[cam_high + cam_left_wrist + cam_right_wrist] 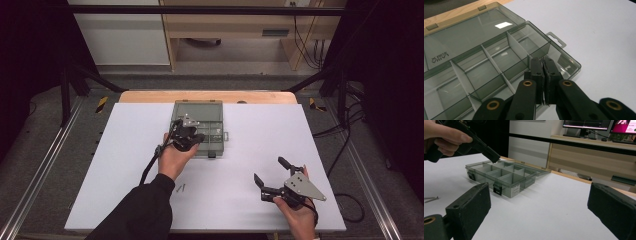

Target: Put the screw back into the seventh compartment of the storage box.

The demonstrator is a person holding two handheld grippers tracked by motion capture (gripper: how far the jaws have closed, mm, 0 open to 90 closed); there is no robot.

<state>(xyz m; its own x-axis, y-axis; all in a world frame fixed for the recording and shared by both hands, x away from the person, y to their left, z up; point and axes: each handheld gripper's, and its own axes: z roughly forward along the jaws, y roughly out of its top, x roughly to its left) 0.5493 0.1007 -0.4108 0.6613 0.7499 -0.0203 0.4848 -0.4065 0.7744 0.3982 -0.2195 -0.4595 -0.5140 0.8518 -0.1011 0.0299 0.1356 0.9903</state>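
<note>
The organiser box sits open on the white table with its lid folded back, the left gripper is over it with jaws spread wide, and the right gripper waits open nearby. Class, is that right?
Not quite: the left gripper's jaws are shut, pressed together, as the left gripper view shows. The organiser box is open on the table, and the right gripper waits open.

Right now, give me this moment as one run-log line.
left gripper: shut, over open compartment box | right gripper: open, empty, apart on table | screws: loose on table
</note>
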